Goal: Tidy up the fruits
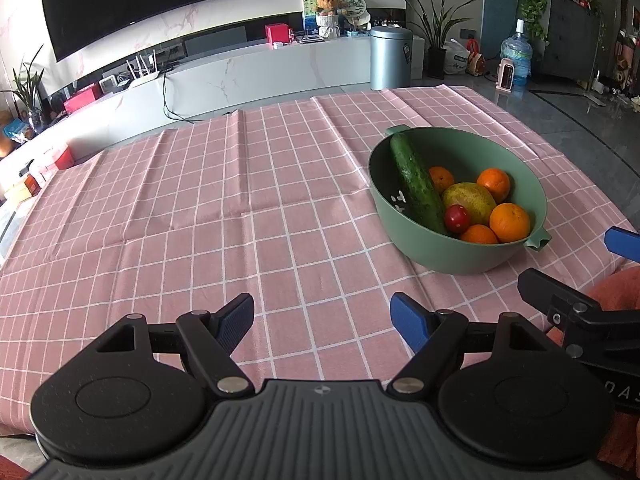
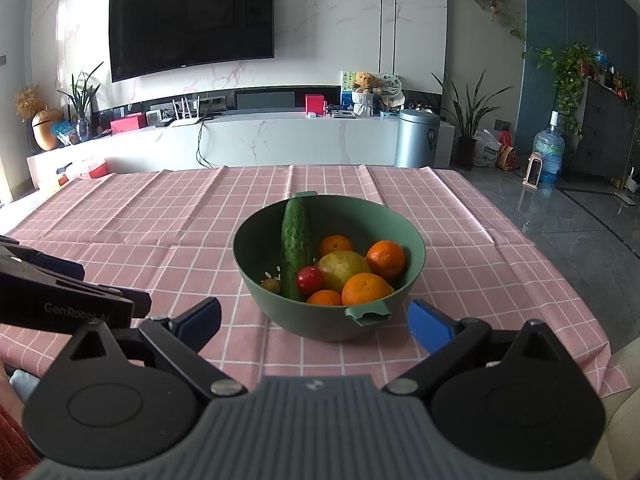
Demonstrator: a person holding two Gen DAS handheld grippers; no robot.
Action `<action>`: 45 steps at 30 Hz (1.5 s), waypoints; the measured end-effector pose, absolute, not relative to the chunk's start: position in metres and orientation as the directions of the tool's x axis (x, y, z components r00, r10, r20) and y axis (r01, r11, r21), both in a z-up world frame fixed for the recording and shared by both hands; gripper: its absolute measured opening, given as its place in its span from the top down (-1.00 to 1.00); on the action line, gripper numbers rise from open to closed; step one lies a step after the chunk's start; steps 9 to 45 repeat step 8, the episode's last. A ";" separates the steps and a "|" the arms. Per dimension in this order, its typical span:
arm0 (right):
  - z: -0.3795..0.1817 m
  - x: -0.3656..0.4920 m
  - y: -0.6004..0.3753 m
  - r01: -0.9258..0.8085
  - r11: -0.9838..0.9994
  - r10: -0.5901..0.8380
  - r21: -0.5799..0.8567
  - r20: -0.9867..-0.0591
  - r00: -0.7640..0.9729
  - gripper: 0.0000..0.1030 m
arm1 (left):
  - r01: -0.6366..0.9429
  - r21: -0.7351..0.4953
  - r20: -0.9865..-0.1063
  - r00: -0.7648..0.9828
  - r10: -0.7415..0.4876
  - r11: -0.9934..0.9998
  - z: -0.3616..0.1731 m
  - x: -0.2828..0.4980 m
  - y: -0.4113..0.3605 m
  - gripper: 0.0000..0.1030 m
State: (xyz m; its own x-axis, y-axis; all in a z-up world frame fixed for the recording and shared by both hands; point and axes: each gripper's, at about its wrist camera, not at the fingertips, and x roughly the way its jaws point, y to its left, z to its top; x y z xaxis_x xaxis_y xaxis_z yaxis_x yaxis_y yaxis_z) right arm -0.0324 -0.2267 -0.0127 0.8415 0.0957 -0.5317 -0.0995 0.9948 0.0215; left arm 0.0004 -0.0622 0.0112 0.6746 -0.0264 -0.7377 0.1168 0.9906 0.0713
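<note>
A green bowl (image 1: 472, 258) (image 2: 336, 326) stands on the pink checked tablecloth (image 1: 200, 200) (image 2: 160, 232). In it lie a cucumber (image 1: 416, 184) (image 2: 296, 240), several oranges (image 1: 510, 222) (image 2: 366, 288), a yellow-green mango (image 1: 470, 200) (image 2: 344, 268) and a small red fruit (image 1: 457, 217) (image 2: 309, 279). My left gripper (image 1: 322, 320) is open and empty, low over the cloth, left of the bowl. My right gripper (image 2: 314, 320) is open and empty, just in front of the bowl's near handle (image 2: 368, 315).
The table's right edge (image 2: 560, 264) drops to a grey floor. Beyond the far edge stand a white TV counter (image 2: 280, 136) and a metal bin (image 2: 416, 138). The left gripper's body (image 2: 60, 300) shows at the left of the right wrist view.
</note>
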 end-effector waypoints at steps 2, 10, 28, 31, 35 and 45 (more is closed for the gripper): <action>-0.013 -0.033 -0.226 -0.100 0.995 0.095 0.020 -0.533 0.841 -0.86 | 0.117 0.073 -0.738 0.674 -0.025 0.990 0.011 0.000 -0.062 -0.77; -0.013 -0.031 -0.225 -0.099 0.995 0.088 0.009 -0.547 0.833 -0.86 | 0.120 0.066 -0.734 0.678 -0.033 0.991 0.011 0.001 -0.061 -0.77; -0.013 -0.031 -0.225 -0.099 0.995 0.088 0.009 -0.547 0.833 -0.86 | 0.120 0.066 -0.734 0.678 -0.033 0.991 0.011 0.001 -0.061 -0.77; -0.013 -0.031 -0.225 -0.099 0.995 0.088 0.009 -0.547 0.833 -0.86 | 0.120 0.066 -0.734 0.678 -0.033 0.991 0.011 0.001 -0.061 -0.77; -0.013 -0.031 -0.225 -0.099 0.995 0.088 0.009 -0.547 0.833 -0.86 | 0.120 0.066 -0.734 0.678 -0.033 0.991 0.011 0.001 -0.061 -0.77; -0.013 -0.031 -0.225 -0.099 0.995 0.088 0.009 -0.547 0.833 -0.86 | 0.120 0.066 -0.734 0.678 -0.033 0.991 0.011 0.001 -0.061 -0.77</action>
